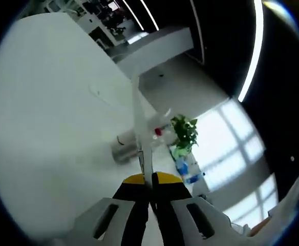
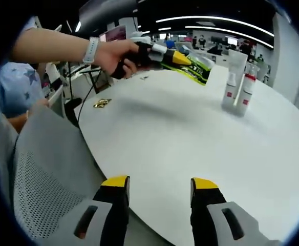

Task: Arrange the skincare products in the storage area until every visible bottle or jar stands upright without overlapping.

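Note:
In the right gripper view, two small white bottles with red labels (image 2: 230, 91) (image 2: 247, 93) stand upright and close together on the round white table (image 2: 180, 138), at its far right. A taller white tube (image 2: 236, 59) rises just behind them. A person's hand holds my left gripper (image 2: 203, 65) low over the table's far side, pointing at that tube. In the left gripper view, the left gripper (image 1: 150, 180) is shut on a thin white tube (image 1: 138, 118) seen edge-on. My right gripper (image 2: 158, 188) is open above the table's near edge, with nothing between its fingers.
A grey mesh chair (image 2: 42, 179) stands at the table's near left edge, beside a person in a blue starred shirt (image 2: 11, 84). A small gold object (image 2: 102, 103) lies near the left rim. A grey cylinder (image 1: 121, 149), a green plant (image 1: 184, 132) and blue items (image 1: 182, 168) show past the tube.

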The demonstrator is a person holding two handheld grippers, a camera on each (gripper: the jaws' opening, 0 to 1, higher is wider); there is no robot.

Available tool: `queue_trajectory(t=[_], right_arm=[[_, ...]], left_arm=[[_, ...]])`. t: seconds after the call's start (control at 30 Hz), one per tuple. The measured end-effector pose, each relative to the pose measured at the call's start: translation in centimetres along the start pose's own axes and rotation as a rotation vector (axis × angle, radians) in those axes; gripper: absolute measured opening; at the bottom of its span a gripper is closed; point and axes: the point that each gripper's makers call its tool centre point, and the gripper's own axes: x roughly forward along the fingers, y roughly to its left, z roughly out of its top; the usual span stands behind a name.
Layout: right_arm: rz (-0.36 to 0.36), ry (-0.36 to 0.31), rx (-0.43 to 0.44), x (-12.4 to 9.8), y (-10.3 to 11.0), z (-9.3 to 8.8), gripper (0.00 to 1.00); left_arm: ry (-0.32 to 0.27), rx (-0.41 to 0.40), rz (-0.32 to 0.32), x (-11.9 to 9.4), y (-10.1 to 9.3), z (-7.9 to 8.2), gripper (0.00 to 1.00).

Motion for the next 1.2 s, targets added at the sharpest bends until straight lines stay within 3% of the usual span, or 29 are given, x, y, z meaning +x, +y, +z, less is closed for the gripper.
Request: queue_trajectory(t=[0.43, 0.57, 0.93, 1.2], right_arm=[[0.018, 0.022, -0.016, 0.1, 0.3, -0.4, 0.45], [0.028, 0.029, -0.014, 0.2, 0.5, -0.6, 0.45], [0.063, 0.040, -0.004, 0.3, 1.0, -0.8, 0.45], [0.062, 0.037, 0.011, 0.3, 0.9, -0.8, 0.44]], left_arm=[[0.057, 0.004, 0.064, 3.9, 2.9, -0.9, 0.00], [0.072, -0.013, 0.100, 4.5, 4.4, -1.2, 0.00], [0.075, -0.051, 0.138, 6.1, 5.9, -1.1, 0.00], [0.135, -0.044, 0.186, 7.0, 7.5, -1.4, 0.00]])
